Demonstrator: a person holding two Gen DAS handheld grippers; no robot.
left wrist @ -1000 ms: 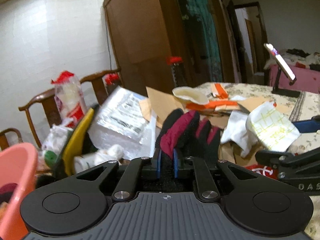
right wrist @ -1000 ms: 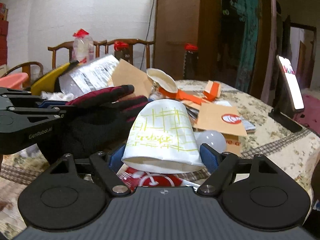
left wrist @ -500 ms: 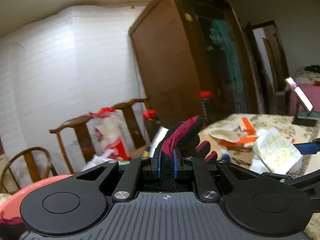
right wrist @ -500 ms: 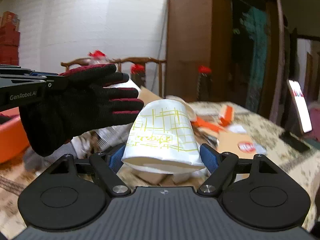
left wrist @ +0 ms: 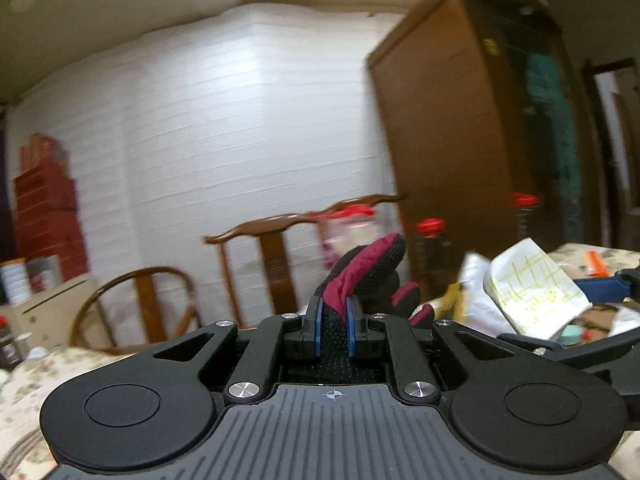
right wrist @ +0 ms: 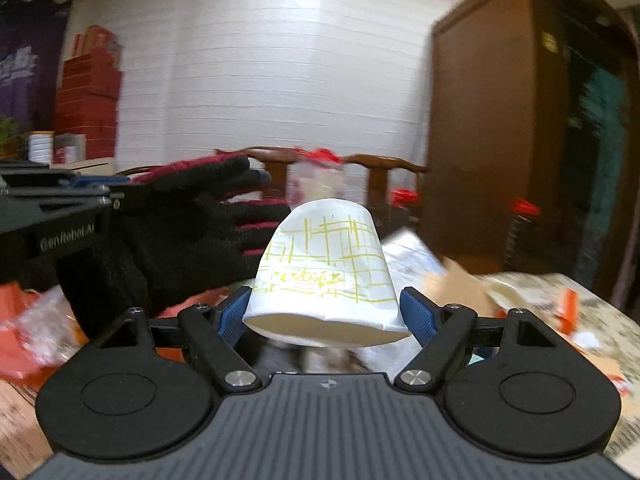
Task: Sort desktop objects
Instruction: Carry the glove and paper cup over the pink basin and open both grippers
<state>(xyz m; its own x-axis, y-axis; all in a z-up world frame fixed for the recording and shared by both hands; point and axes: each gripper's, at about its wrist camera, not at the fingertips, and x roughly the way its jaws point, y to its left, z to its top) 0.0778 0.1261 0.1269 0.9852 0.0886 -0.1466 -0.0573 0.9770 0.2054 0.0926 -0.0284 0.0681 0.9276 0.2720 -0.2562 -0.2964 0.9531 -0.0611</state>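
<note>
My left gripper (left wrist: 334, 326) is shut on a black and maroon glove (left wrist: 368, 270) and holds it up in the air. The glove also shows at the left of the right wrist view (right wrist: 188, 232), hanging from the left gripper (right wrist: 52, 216). My right gripper (right wrist: 326, 312) is shut on a white paper cup (right wrist: 324, 276) with yellow-green lines, its mouth facing the camera. That cup also shows at the right of the left wrist view (left wrist: 532, 292), above the cluttered table.
Wooden chairs (left wrist: 280, 256) stand behind the table with a red-topped bag (right wrist: 316, 176). A brown wardrobe (right wrist: 500, 140) is at the right. The floral tablecloth (right wrist: 560, 292) carries cardboard, paper and orange scraps. Red boxes (left wrist: 44, 208) are stacked at the far left.
Both grippers have risen and swung left with their loads. The table clutter has dropped out of the left wrist view, and the white wall and chairs fill the scene.
</note>
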